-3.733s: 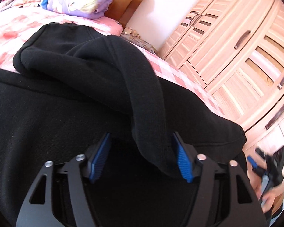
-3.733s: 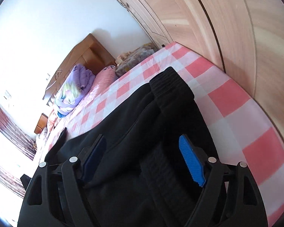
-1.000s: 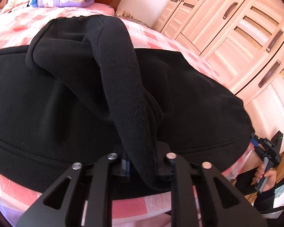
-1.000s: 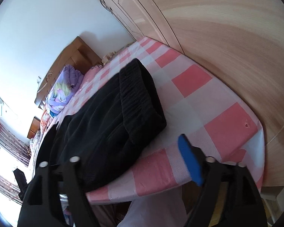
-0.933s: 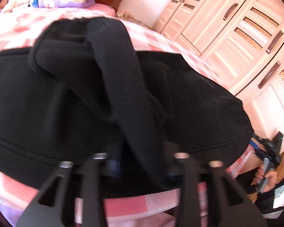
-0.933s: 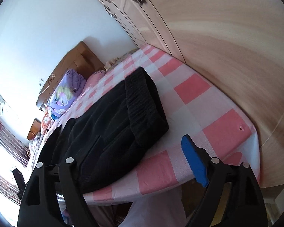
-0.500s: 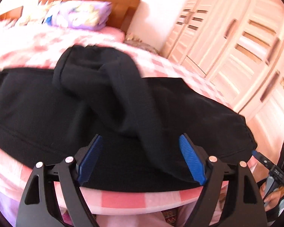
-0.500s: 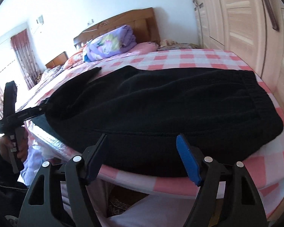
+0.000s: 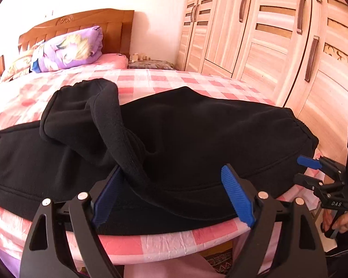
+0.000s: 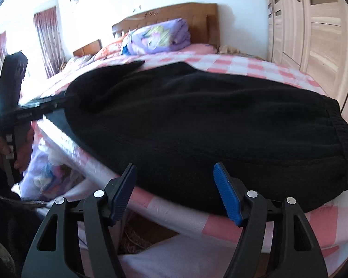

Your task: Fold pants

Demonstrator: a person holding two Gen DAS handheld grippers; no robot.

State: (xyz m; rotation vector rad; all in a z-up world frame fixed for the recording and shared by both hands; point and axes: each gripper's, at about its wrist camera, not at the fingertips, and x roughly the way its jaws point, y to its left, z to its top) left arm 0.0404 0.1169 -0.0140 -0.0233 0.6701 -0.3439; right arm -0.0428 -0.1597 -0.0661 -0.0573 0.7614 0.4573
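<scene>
left gripper (image 9: 174, 194): wide open, pants (image 9: 197, 134) leg lies between fingers | right gripper (image 10: 176, 194): wide open, holds nothing

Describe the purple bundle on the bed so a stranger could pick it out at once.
Start at the wooden headboard at the far end of the pink checked bed. Lying just in front of it is the folded purple quilt. It alone is lilac with a cartoon print; the black pants lie nearer.
</scene>
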